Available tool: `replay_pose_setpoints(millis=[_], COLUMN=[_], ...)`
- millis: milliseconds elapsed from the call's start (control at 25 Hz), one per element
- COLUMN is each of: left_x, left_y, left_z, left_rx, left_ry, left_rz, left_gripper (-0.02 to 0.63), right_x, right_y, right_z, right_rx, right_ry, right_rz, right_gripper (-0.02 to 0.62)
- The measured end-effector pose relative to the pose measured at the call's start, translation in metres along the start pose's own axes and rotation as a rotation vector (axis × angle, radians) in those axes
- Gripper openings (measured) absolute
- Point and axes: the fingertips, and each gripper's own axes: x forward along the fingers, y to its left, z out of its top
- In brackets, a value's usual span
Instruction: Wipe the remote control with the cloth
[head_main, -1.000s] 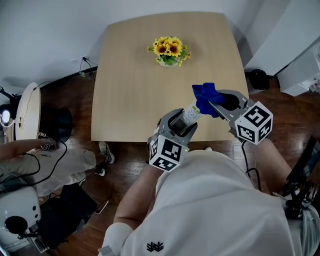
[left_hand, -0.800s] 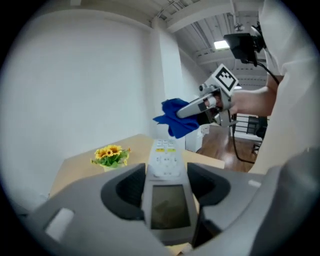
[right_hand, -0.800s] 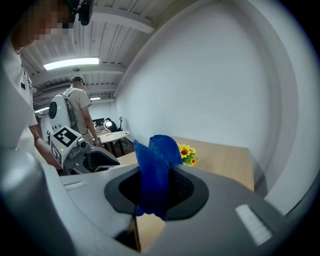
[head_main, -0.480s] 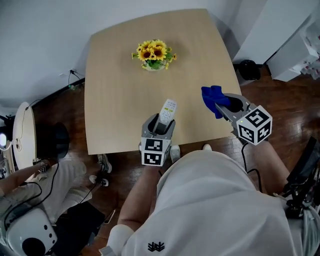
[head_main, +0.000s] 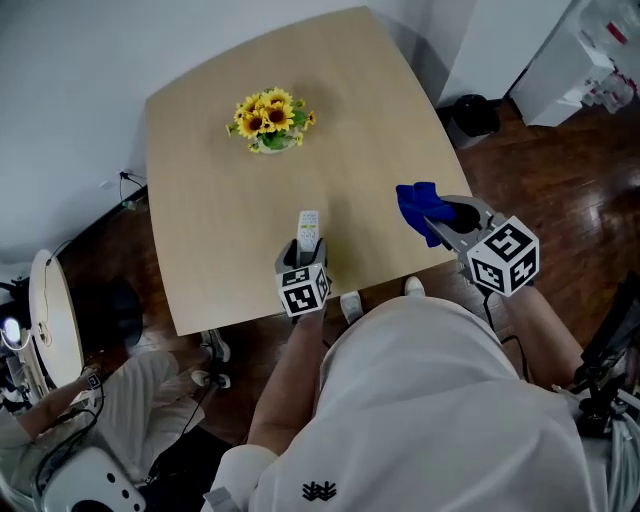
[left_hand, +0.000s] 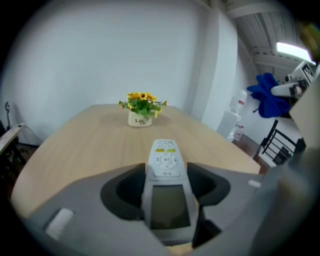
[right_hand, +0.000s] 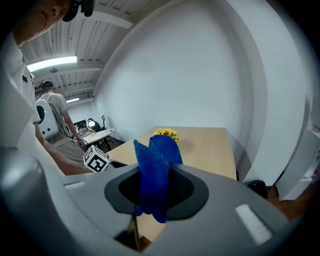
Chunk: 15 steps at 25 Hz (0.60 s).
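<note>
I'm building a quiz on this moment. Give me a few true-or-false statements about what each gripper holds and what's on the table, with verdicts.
1. The left gripper has its jaws shut on the remote control. True.
2. The right gripper is open and empty. False: its jaws are shut on the blue cloth.
3. The cloth is pressed against the remote control. False: they are apart, with the cloth held off to the right.
4. A pot of sunflowers stands on the table. True.

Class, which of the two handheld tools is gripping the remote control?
The left tool: its jaws are shut on the white remote control, which sticks out forward, whereas the right tool holds a blue cloth.
</note>
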Motion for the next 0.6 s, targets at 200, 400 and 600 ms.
replay_pose_setpoints(millis=[200, 400, 600], left_x=[0.024, 0.038, 0.045], left_y=[0.005, 0.011, 0.020], left_z=[-0.025, -0.038, -0.044], left_rx=[0.023, 0.030, 0.002], left_ry=[0.072, 0.091, 0.095], left_rz=[0.040, 0.068, 0.095], left_gripper=[0.279, 0.279, 0.279], right_x=[-0.020, -0.030, -0.030], right_y=[-0.014, -0.020, -0.021], right_z=[-0.010, -0.021, -0.020], right_rx=[0.024, 0.035, 0.033], right_ry=[0.005, 0.023, 0.025], right_rz=[-0.030, -0.053, -0.058], right_gripper=[0.084, 0.084, 0.086])
